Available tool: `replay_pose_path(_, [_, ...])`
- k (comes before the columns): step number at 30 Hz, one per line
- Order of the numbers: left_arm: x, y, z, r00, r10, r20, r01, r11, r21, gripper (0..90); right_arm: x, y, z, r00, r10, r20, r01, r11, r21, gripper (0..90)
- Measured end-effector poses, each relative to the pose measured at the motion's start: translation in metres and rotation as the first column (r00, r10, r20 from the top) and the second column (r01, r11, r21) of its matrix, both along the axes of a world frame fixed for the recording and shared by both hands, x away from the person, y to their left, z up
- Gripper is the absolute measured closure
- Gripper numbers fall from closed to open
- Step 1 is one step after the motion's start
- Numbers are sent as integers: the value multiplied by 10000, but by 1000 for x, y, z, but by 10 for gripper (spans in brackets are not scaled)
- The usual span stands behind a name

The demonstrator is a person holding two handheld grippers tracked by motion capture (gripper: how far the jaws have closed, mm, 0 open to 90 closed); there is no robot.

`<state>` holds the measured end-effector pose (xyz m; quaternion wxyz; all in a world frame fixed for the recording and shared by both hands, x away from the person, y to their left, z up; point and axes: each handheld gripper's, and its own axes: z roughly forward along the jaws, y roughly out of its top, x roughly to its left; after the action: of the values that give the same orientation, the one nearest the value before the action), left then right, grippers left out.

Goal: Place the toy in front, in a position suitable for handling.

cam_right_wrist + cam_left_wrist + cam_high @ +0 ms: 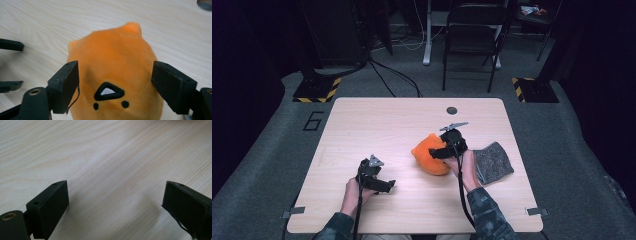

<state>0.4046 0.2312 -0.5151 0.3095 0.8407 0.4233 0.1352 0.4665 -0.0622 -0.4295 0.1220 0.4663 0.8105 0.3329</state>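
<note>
High view puts the plush [430, 154] right of the bench's [362, 130] centre, with the right gripper [443, 151] at its 3 o'clock side. It is a round orange toy of soft pile with two small ear nubs; the right gripper view shows a black-edged white triangle [109, 91] stitched on it above two black dots. In that view the plush [113, 75] bulges between the right jaws, which stand wide. The left pad sits at its flank, the right pad just beside the other flank, and no squeeze shows in the pile, so I read them as open around it, not clamped.

Risk, as I judge it: the toy is rounded and soft, so if left free it may roll or settle off its spot, and a jaw drawn away at a slant could catch the pile and drag it. A re-grip set high on the dome would likely slip off.

At 3 o'clock of the plush lies a grey cloth [493, 162], near the right hand. At 8 o'clock, well apart, the left gripper [388, 186] rests low, its jaws spread wide over bare wood.
</note>
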Motion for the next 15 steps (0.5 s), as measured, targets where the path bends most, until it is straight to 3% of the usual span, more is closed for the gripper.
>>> replay_pose_path(3, [0,0,-1,9999,64,94,-64,10000,-56,64,1,5,-8,9990,-453,70,455,9983,-368,373])
replay_pose_path(6, [0,0,0,10000,-4,-11,4,10000,-5,64,1,3,-13,9992,-370,140,377,9981,-492,508])
replay_pose_path(10, [0,-1,0,10000,54,51,-54,10000,-63,65,3,-4,-12,9999,7,138,-1,9991,-427,613])
replay_pose_path(15, [0,0,0,10000,-17,26,17,10000,30,66,4,-11,-7,9953,881,408,-871,9959,-241,653])
